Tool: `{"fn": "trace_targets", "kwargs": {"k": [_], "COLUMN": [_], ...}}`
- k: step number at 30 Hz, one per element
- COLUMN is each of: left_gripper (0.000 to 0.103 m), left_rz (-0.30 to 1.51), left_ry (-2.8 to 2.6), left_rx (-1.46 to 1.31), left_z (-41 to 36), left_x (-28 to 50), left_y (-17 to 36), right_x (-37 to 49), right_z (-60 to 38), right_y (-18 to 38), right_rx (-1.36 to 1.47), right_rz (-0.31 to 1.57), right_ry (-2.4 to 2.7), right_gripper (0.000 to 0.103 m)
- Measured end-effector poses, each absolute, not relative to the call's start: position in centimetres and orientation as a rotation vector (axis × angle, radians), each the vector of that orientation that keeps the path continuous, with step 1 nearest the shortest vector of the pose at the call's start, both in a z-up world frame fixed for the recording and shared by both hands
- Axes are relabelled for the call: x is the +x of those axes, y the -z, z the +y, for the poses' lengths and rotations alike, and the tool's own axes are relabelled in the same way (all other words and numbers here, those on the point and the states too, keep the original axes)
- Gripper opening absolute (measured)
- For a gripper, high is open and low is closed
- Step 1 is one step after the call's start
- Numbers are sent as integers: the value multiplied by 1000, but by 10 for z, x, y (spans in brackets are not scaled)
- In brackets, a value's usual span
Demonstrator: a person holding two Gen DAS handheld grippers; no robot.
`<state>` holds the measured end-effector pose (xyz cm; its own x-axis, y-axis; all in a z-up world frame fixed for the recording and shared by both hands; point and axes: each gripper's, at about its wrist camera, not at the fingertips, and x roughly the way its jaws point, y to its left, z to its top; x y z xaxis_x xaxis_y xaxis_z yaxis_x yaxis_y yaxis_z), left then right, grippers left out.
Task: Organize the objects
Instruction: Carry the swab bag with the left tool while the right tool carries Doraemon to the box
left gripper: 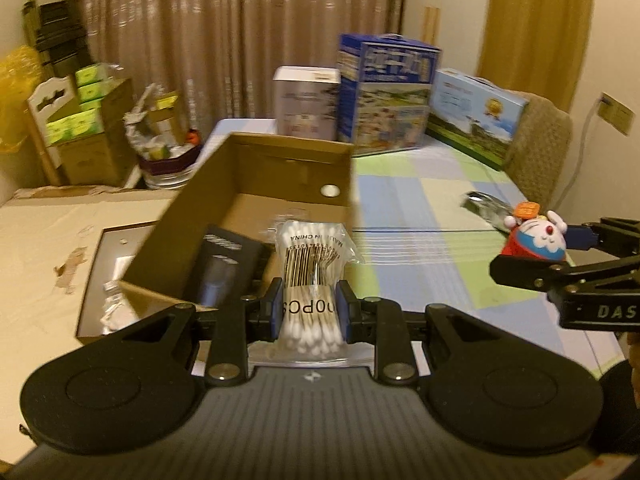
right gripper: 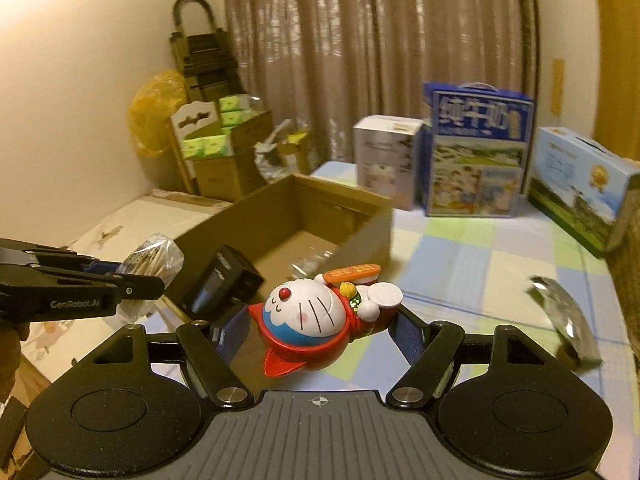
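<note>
My left gripper (left gripper: 307, 309) is shut on a clear bag of cotton swabs (left gripper: 310, 268) and holds it over the near end of an open cardboard box (left gripper: 256, 168). A black box (left gripper: 222, 268) lies inside the cardboard box. My right gripper (right gripper: 320, 330) is shut on a red, white and blue cat figurine (right gripper: 320, 312), lying on its side between the fingers, above the checkered tablecloth (right gripper: 460, 264). The figurine (left gripper: 538, 236) and right gripper also show in the left wrist view. The swab bag (right gripper: 154, 258) shows in the right wrist view.
A shiny clear packet (right gripper: 560, 320) lies on the table at the right. A white box (left gripper: 306, 100), a tall blue carton (left gripper: 384, 96) and a flat blue box (left gripper: 476, 116) stand at the table's far edge. Stacked boxes and bags (left gripper: 80, 120) are on the floor at left.
</note>
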<state>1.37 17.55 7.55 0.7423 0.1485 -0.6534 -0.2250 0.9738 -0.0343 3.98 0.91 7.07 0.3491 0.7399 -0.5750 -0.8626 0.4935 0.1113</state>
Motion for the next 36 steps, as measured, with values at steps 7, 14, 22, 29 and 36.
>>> {"fn": "trace_targets", "kwargs": {"k": [7,14,22,29,36], "left_gripper": [22,22,45,45,46], "left_rz": [720,735,745,734,742], "left_ry": [-261,-243,-216,-255,-294], "left_rx": [-123,-137,-164,-170,-182], "left_z": [220,235,245,257,268], "left_x": [16,38,73,67,53], "left_y": [-73,-63,-49,-45,-41], "right_x": [49,65,82,81,75], "right_z": [42,61,72,83,101], "right_y": [-67,-61,-53,-49,-45], "right_rx": [-240,-240,-228,-232,-237], "right_rz": [624,635,655,664,679], "right_ry": [-1078,-1082,-1075,-1097,-1146], "right_gripper": [72,72,72,72,72]}}
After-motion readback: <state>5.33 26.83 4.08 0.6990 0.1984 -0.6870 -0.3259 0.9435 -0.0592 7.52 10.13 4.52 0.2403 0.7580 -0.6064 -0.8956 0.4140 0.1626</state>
